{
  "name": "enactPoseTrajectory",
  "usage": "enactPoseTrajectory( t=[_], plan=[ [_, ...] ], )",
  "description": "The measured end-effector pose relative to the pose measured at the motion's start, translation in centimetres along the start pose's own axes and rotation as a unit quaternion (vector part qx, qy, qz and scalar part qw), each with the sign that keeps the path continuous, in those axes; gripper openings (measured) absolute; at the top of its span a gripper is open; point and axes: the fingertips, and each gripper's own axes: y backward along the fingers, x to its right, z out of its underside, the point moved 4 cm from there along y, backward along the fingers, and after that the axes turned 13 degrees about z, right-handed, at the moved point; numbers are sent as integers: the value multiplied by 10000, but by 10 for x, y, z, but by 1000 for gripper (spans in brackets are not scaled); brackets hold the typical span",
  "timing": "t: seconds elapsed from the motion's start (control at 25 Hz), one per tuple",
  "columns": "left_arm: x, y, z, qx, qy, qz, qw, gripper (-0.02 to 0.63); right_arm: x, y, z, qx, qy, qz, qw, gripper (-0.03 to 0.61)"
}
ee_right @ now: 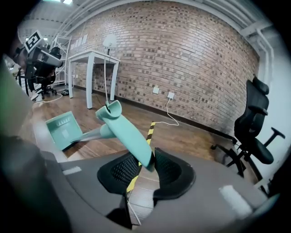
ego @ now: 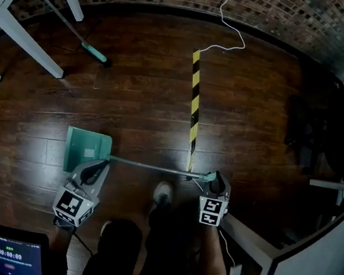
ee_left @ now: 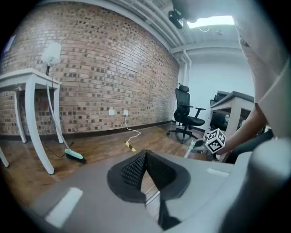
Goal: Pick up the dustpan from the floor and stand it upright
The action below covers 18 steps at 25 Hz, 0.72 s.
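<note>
Your right gripper [ee_right: 148,159] pinches only the handle tip of the dustpan [ee_right: 123,131], left gripper [ee_left: 145,157] jaws closed on nothing, so it may twist loose.

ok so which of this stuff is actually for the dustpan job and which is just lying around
For the job: dustpan, right gripper clamped on its handle, left gripper beside it.
Just lying about: broom, striped floor tape, tablet, office chair, white table.

Left gripper [ee_left: 145,155] closed with nothing between, right gripper [ee_right: 152,164] clamped on dustpan handle [ee_right: 127,134]
</note>
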Motion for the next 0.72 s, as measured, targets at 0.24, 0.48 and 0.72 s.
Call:
enactPoseTrajectory(
  t=[0.24,0.48,0.72],
  plan=[
    [21,23,-75,-57,-136,-2,9999,2,32,42,-60,-181,391,194,9989,129],
    [39,40,-129,-57,-160,-14,9999,2,54,79,-118,-145,285,332,9989,158],
    [33,65,-152,22,77,-405,9991,2,41,109,-176,18,1075,276,9938,175]
  ],
)
